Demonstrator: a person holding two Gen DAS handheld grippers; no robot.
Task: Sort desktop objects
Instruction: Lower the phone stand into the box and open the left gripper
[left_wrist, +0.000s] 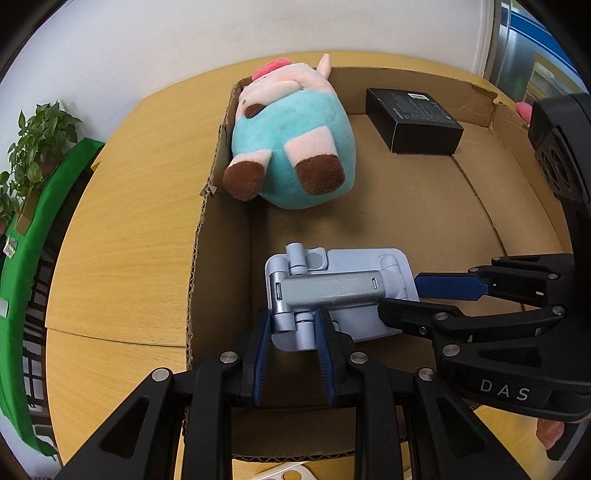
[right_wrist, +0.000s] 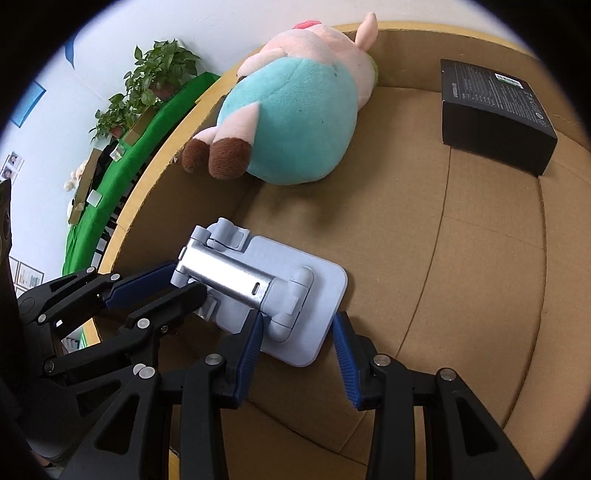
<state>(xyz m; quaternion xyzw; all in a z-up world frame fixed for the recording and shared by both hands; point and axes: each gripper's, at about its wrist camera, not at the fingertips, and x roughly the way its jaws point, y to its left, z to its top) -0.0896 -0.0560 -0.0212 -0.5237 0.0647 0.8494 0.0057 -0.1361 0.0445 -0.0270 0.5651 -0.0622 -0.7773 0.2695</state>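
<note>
Left gripper (left_wrist: 293, 321): clamped on phone stand's (left_wrist: 332, 291) near-left hinge
Right gripper (right_wrist: 299, 332): clamped on stand's right end
Stand: inside cardboard box (left_wrist: 229, 258), near-left
Plush pig (left_wrist: 291, 144): far left
Black box (left_wrist: 413, 120): far right

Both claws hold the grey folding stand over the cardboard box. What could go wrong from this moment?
1. The left claw grips only the hinge end of the phone stand; the hinge may swing.
2. The right claw holds one end of the base plate; uneven release could tip it.
3. Moving further risks bumping the plush toy.
</note>
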